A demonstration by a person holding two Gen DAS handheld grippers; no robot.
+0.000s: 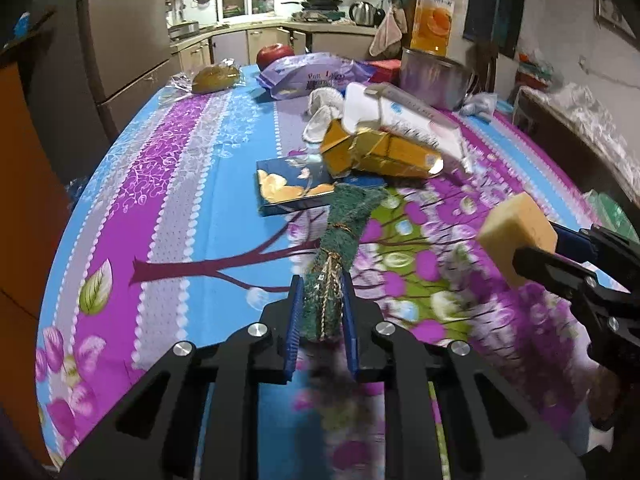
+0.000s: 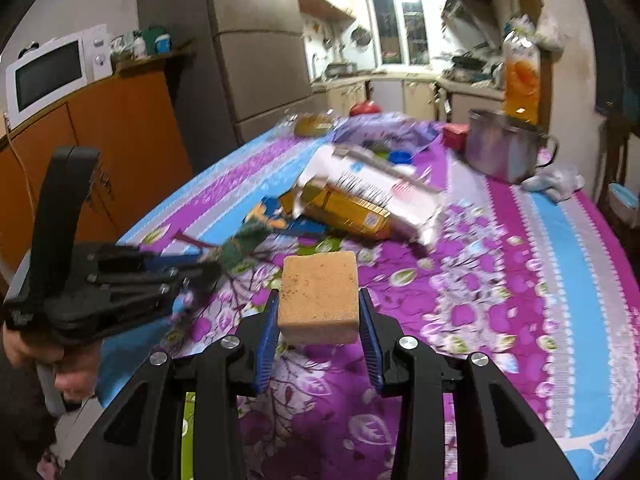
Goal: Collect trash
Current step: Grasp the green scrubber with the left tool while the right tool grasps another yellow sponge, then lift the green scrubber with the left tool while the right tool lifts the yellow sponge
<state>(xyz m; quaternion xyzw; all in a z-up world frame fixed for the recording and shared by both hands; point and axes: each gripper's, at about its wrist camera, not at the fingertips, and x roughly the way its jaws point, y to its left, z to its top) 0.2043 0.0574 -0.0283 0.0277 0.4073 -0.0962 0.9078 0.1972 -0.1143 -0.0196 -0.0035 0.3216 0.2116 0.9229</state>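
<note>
Left gripper clamped on green scrubber; right gripper clamped on sponge.

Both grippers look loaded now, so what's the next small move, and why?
Probably lift both clear of the table and carry them off. The left gripper pinches the green scrubber, the right gripper the sponge block; no bin shows here.
</note>
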